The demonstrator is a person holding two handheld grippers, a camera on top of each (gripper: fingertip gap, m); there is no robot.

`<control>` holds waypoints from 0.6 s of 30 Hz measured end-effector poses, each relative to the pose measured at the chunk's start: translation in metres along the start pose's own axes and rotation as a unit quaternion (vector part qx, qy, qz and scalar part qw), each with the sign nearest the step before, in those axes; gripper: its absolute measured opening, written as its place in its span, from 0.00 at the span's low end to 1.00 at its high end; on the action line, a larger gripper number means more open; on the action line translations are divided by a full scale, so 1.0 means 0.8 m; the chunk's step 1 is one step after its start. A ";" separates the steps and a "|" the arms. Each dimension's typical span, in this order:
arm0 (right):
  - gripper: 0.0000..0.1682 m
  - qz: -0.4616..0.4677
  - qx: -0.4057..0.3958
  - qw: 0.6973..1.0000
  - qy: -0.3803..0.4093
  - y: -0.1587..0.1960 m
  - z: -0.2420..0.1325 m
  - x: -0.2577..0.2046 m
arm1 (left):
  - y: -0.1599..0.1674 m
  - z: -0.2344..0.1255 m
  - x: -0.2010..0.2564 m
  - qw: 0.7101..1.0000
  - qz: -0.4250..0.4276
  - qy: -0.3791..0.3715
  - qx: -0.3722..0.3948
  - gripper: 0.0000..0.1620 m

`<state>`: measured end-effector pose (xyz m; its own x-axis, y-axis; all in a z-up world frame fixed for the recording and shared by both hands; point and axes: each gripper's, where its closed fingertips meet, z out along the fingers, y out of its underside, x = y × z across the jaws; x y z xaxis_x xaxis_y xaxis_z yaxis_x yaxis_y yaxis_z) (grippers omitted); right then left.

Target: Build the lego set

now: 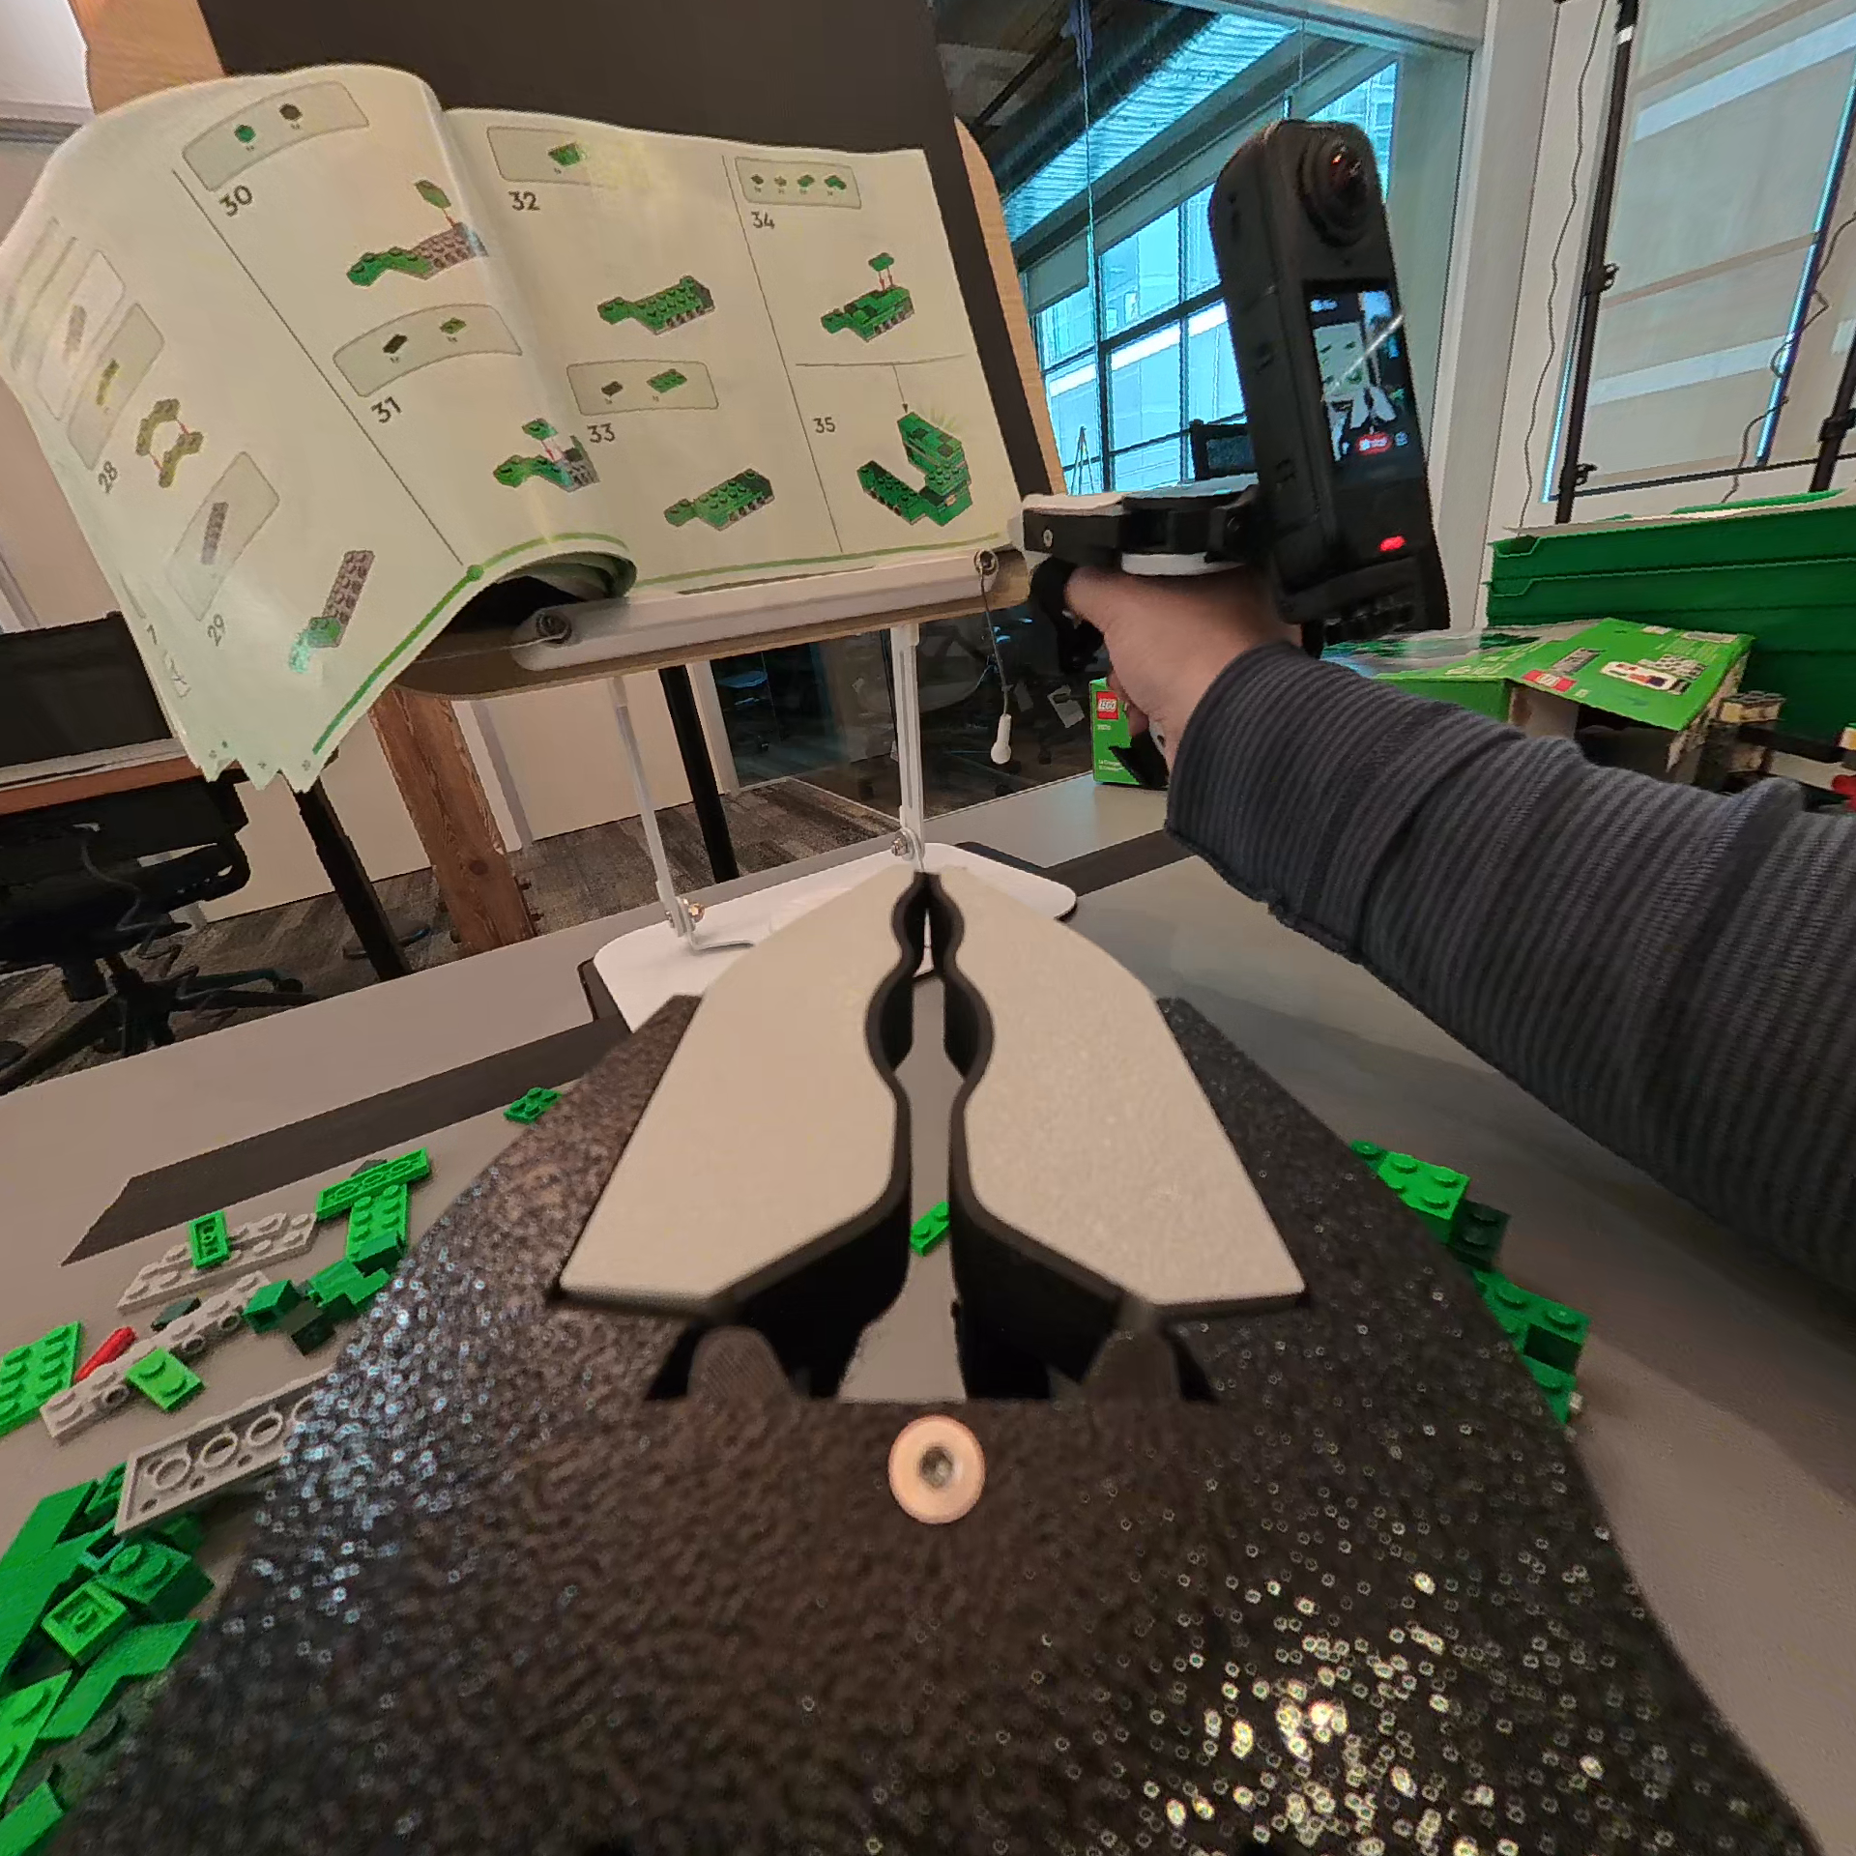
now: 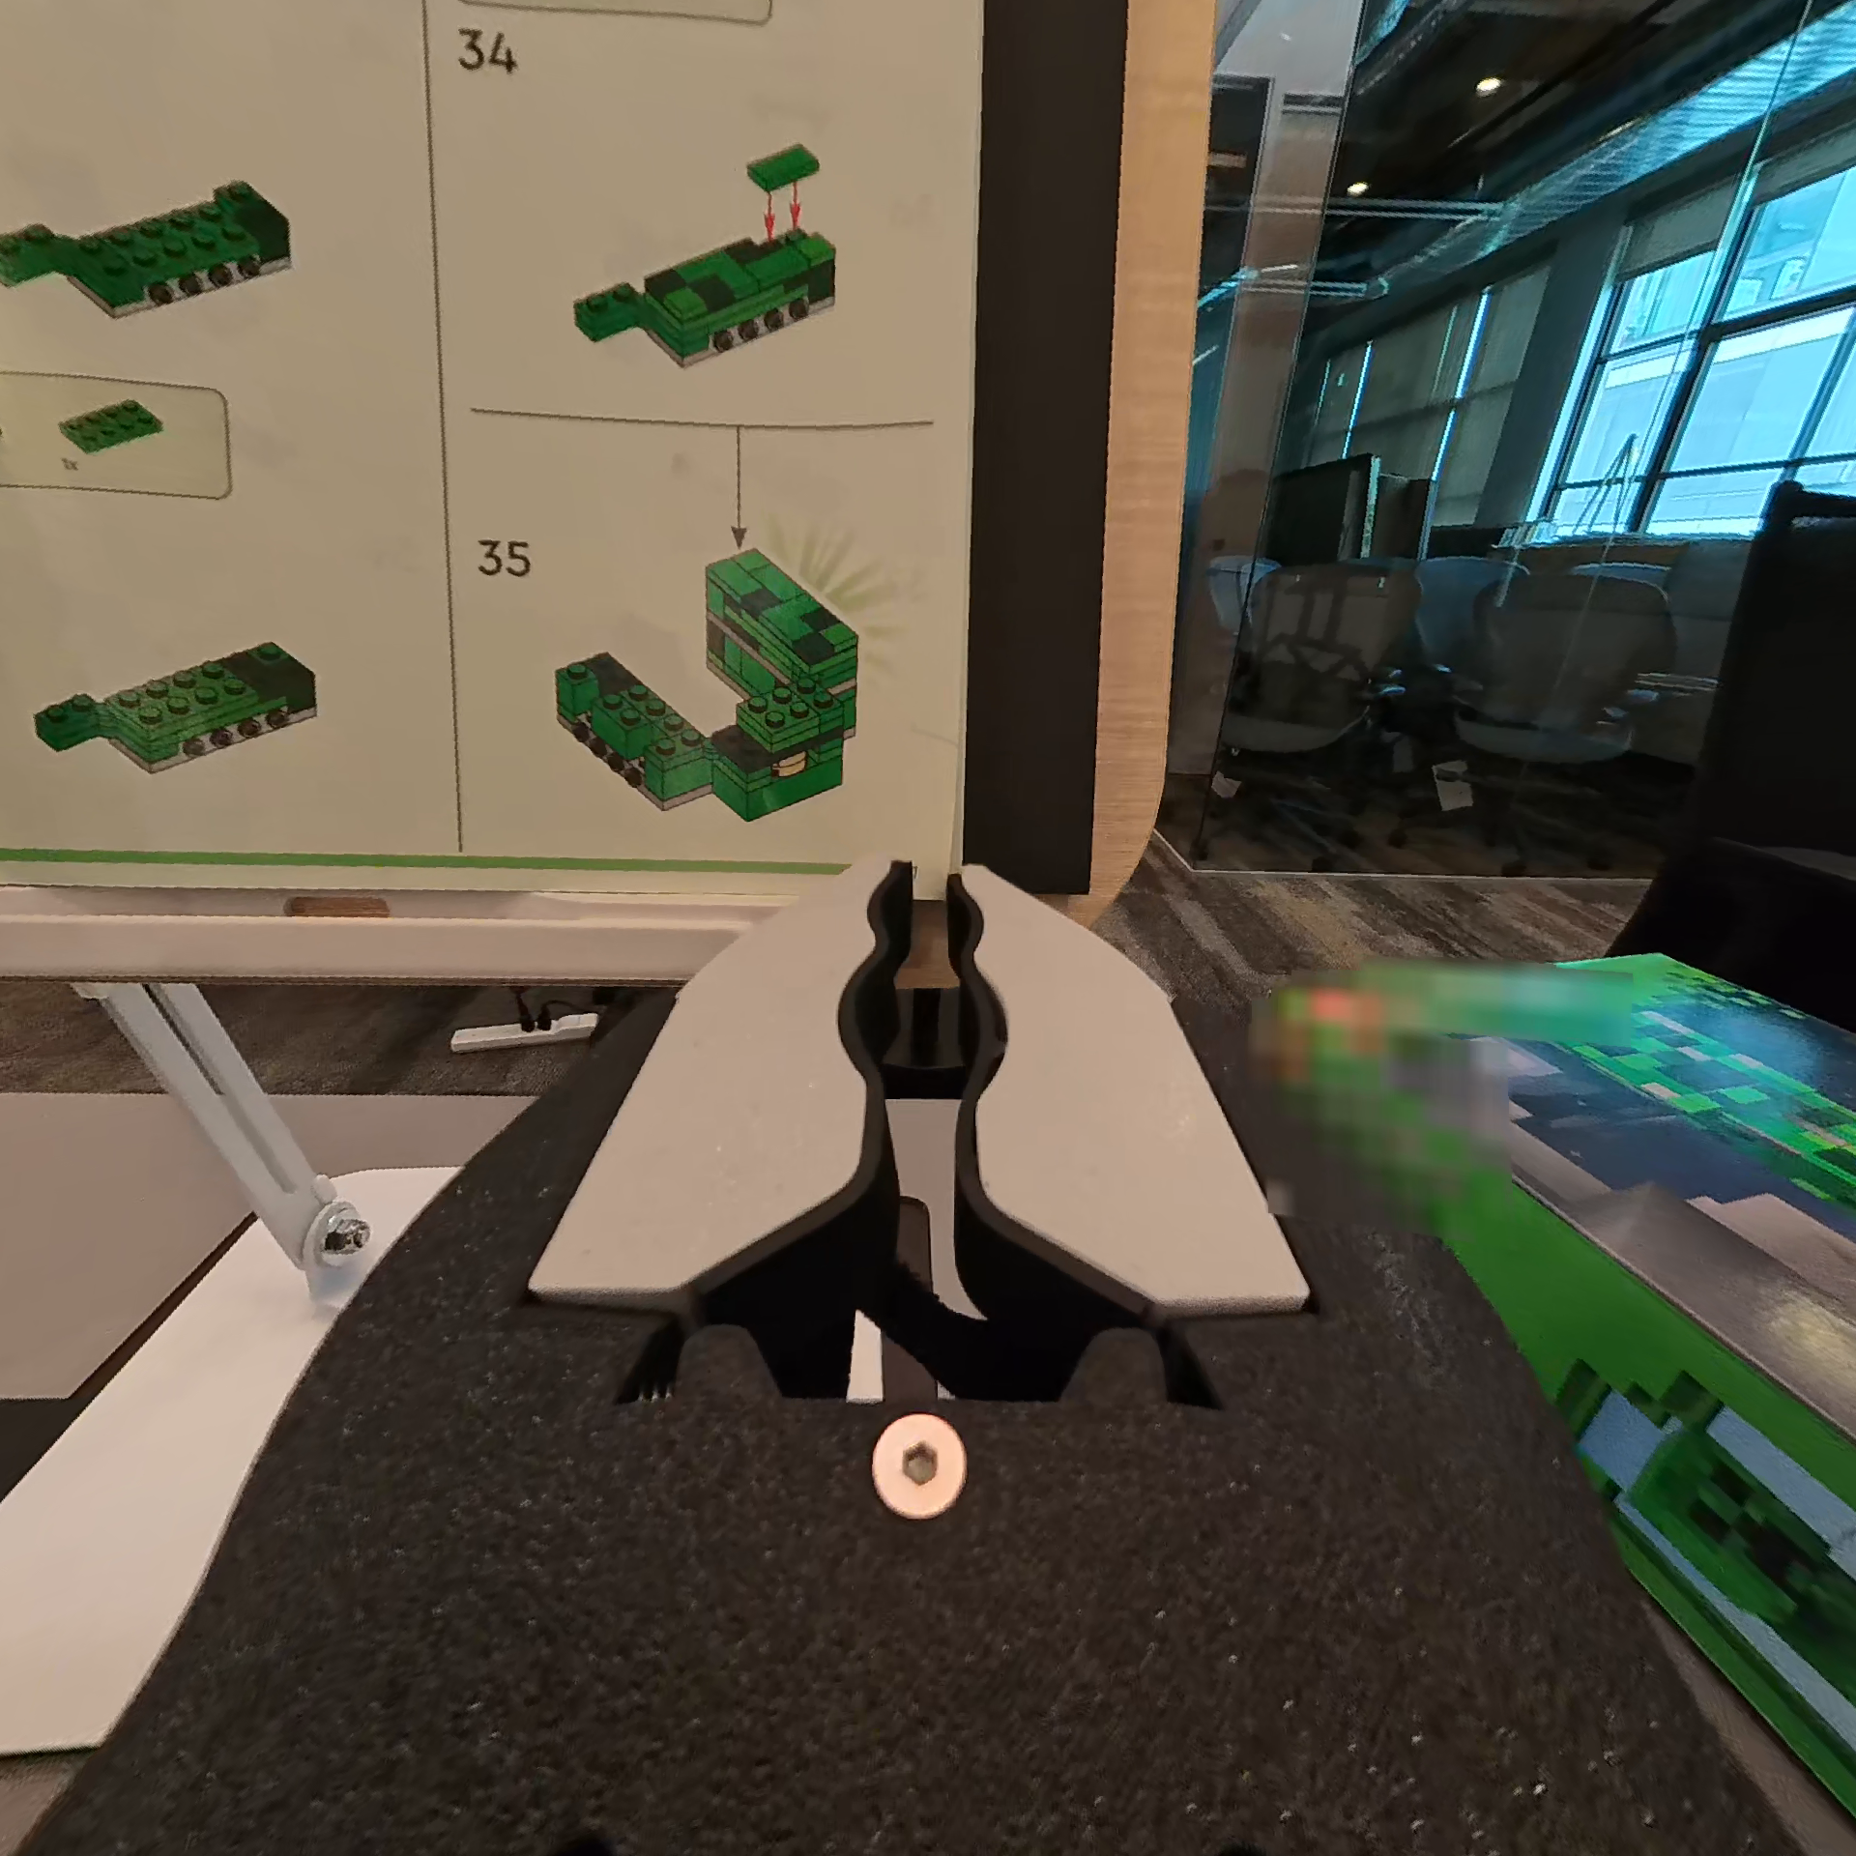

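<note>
Your right claw (image 2: 932, 884) is raised to the lower right corner of the open instruction booklet (image 2: 482, 422), its jaws narrowed to a slim gap with the page's right edge (image 2: 950, 864) running into that gap at the tips; whether they have pinched the paper cannot be told. The booklet rests on a white stand (image 1: 803, 593) set on the grey table (image 1: 301, 1085), pages curling off to the left. Your left claw (image 1: 926, 889) hovers low over the table, jaws all but closed with nothing between them. The loose green and grey lego pieces (image 1: 251, 1276) lie scattered below and to the left of that claw, with a smaller green cluster (image 1: 1446, 1205) on its right, so your left hand is the nearer one to the parts. The set's green box (image 2: 1657, 1255) sits to the right of your raised hand (image 1: 1155, 643). The coming move likely turns on that page edge, which runs upright and lies straight ahead between the right claw's tips, ready for a turn leftward
</note>
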<state>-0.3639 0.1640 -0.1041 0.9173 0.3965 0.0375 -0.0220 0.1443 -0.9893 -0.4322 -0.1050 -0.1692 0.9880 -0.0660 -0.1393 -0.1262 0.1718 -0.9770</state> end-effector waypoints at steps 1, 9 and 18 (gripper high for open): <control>0.03 0.001 0.000 1.000 0.000 0.000 0.000 0.000 | 0.000 0.000 0.000 1.000 0.000 0.000 0.000 0.00; 0.00 -0.021 0.010 0.999 -0.029 -0.012 -0.005 -0.012 | 0.000 0.000 0.000 1.000 0.000 0.001 0.000 0.00; 0.00 -0.134 0.107 0.968 -0.181 -0.048 -0.033 -0.101 | 0.000 0.000 0.000 1.000 0.000 0.001 0.000 0.00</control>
<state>-0.4268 0.1023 -0.0725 0.7024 0.6058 0.3737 0.0792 0.4552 -0.8868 -0.4320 -0.1050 -0.1693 0.9879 -0.0682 -0.1391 -0.1258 0.1715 -0.9771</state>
